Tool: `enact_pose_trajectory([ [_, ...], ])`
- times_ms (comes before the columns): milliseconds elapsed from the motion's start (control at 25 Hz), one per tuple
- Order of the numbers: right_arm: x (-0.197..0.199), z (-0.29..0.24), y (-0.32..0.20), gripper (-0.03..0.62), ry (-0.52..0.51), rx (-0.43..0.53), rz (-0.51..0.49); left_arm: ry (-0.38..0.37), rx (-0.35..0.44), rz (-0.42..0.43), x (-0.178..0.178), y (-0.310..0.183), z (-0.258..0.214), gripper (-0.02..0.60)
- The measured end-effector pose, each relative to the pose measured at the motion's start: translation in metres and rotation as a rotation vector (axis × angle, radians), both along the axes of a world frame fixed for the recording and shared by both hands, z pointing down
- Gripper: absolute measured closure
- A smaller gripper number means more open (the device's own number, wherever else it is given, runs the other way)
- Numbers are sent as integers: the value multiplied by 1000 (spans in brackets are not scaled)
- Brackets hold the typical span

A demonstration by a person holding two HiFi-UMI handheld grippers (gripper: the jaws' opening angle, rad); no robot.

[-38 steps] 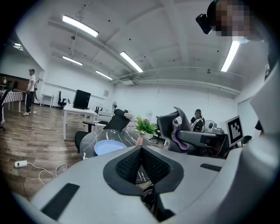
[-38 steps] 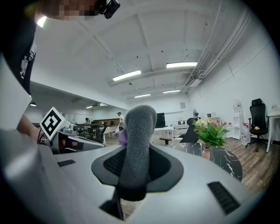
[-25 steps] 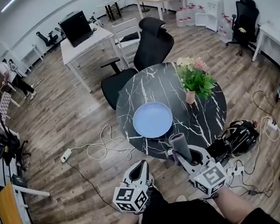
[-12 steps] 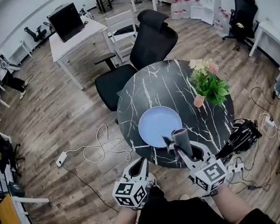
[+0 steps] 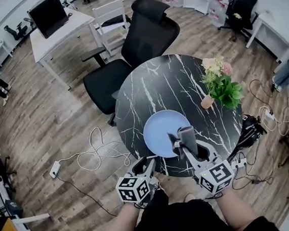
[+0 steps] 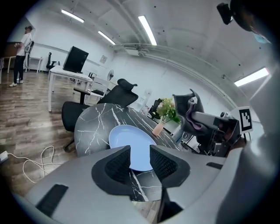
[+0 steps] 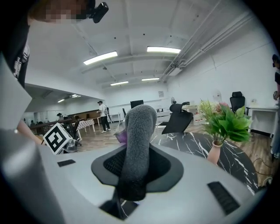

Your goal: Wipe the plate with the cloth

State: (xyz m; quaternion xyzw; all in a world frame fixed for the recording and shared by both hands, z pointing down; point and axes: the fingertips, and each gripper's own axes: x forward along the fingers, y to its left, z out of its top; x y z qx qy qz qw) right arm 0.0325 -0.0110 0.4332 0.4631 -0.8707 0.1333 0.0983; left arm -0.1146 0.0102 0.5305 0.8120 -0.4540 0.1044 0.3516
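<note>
We hold the right gripper (image 5: 180, 147) by the plate's (image 5: 158, 129) near right rim, its jaws pinching a grey, nubbly cloth (image 5: 186, 136) rolled into an upright tube. The plate is a smooth, round, pale blue disc lying flat on the near half of a round black table (image 5: 147, 87) veined white like marble. Our left gripper (image 5: 148, 164) hangs at the table's near edge; its black, cross-hatched jaws have just been opening and stand apart, nothing between them. A pink vase (image 5: 207, 101) of flowers stands right of the plate.
</note>
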Motion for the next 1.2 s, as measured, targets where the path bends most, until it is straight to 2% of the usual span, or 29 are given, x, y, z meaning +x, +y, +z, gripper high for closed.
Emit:
enact_pose_trajectory([
  [240,-8,27,-24,482,11,-72,86,-3,-100,71,0,-32,42,428],
  [480,-21,49,-35,482,30,-135,128,-26,-167,98,-1,-56,72,426],
  [720,-29,66,-45,482,54,-176,119,-33,-244,61,-6,-74,98,426],
  [880,-30,89,-51,482,53,-240,104,-32,-291,39,-4,-81,111,426],
  [1200,-33,165,-58,482,115,-466,51,-61,-364,-18,-4,-87,132,428],
])
